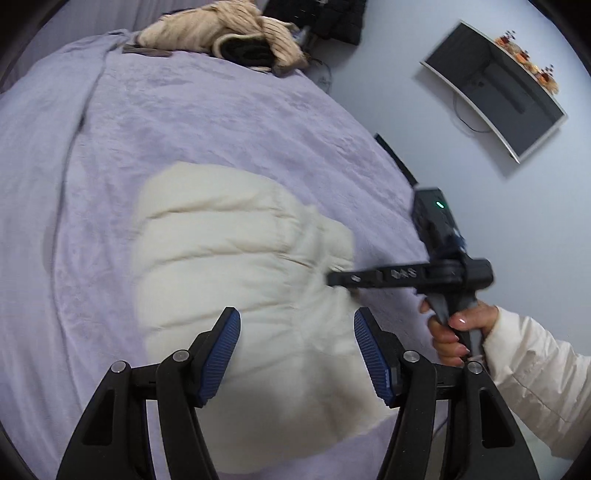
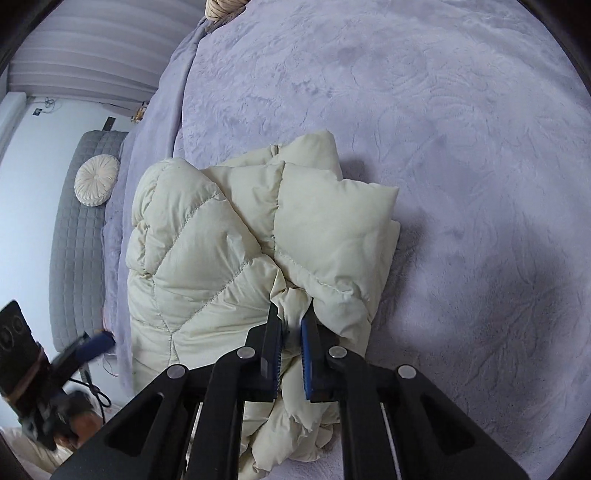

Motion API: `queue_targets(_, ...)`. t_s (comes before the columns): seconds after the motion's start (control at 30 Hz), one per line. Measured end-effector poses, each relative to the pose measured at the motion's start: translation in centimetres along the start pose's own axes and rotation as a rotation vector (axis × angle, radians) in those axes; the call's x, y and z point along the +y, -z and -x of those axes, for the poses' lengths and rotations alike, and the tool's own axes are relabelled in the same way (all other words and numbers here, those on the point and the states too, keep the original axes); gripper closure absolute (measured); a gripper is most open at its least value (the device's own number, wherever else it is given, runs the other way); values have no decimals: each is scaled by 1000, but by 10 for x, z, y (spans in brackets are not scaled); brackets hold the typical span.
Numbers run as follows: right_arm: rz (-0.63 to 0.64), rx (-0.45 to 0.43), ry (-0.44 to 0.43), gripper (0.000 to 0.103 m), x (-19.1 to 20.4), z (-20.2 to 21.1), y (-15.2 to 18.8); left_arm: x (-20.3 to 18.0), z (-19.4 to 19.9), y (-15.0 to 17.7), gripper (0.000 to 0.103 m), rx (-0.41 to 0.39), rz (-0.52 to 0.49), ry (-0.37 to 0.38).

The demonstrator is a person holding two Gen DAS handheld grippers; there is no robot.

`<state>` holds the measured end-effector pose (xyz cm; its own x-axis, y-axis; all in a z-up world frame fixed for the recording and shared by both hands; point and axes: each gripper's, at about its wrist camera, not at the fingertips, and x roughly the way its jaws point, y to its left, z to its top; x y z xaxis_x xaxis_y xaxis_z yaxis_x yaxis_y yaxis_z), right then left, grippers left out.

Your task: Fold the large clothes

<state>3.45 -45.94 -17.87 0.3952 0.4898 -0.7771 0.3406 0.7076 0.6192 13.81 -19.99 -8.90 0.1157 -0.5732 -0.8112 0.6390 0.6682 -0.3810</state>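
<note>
My left gripper (image 1: 297, 354) hangs with its blue-padded jaws wide and empty over the cream quilted puffer jacket (image 1: 236, 266), which lies bunched on the lilac plush bedspread (image 1: 184, 122). To its right, my right gripper (image 2: 292, 332) has its jaws drawn narrow, pinching a fold of that jacket. A beige knit heap (image 1: 221, 29) sits at the far edge.

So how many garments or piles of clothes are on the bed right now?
2: cream puffer jacket near the bed's edge, pinched by the right gripper; beige clothes heap at the far end. Others may be hidden.
</note>
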Motion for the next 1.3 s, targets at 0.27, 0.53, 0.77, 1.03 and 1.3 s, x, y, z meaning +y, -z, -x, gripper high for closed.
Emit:
queue_targets(0.27, -47, -1, -29, 95, -30, -26, 3, 78, -51, 15, 38, 67, 178, -67)
queue_targets(0.53, -73, -9, -21, 95, -36, -28, 7, 71, -70, 21, 34, 82, 173, -106)
queue_targets(0.77, -80, -2, 16, 94, -22, -19, 7, 70, -74, 15, 34, 87, 169, -127)
queue_targets(1.03, -101, -4, 70, 90, -8, -6, 7, 68, -73, 16, 34, 91, 158, -147)
queue_targets(1.3, -84, -66, 138, 0, 19, 35, 13, 69, -71, 16, 34, 93, 168, -153)
